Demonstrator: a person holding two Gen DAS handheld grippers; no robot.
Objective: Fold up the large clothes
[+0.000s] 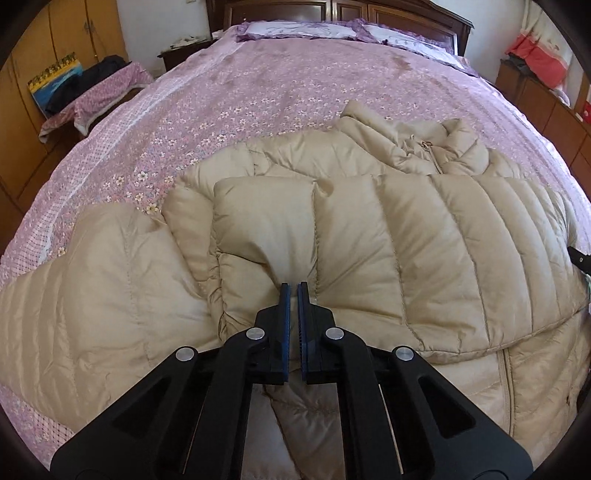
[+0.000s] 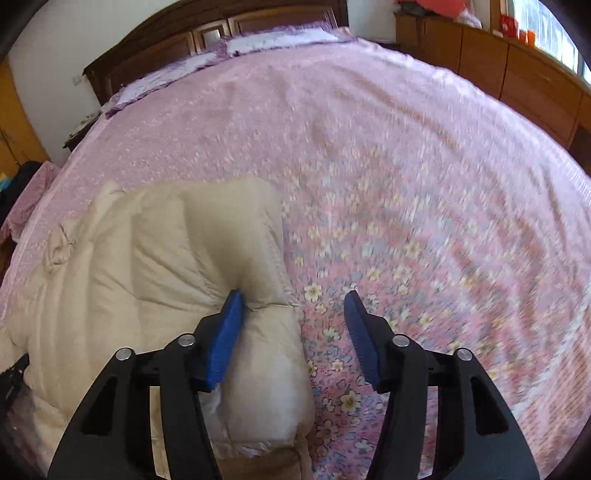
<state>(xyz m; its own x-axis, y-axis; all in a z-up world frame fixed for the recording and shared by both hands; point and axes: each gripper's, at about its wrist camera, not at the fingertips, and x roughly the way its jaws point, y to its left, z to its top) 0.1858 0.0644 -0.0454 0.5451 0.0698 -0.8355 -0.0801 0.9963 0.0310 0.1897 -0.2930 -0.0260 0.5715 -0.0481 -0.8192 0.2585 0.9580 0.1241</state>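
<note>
Our left tool pressed together on a pinch of the beige puffer jacket, our right tool spread astride the jacket's edge, jacket lying across the bed's near edge, pillows by the headboard beyond

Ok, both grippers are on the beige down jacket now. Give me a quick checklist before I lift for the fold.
1. Left gripper shut on a pinch of the jacket: ok.
2. Right gripper gripping the jacket edge: not ok, jaws apart; only the left finger touches the fabric.
3. Bedspread caught between the right jaws: cannot tell, it lies under the open gap.
4. Landing room on the bed beyond the jacket: ok, bare bedspread there.
5. Zipper and collar lying flat: not ok, bunched.
6. Right view sharp enough for aiming: not ok, blurred.
</note>
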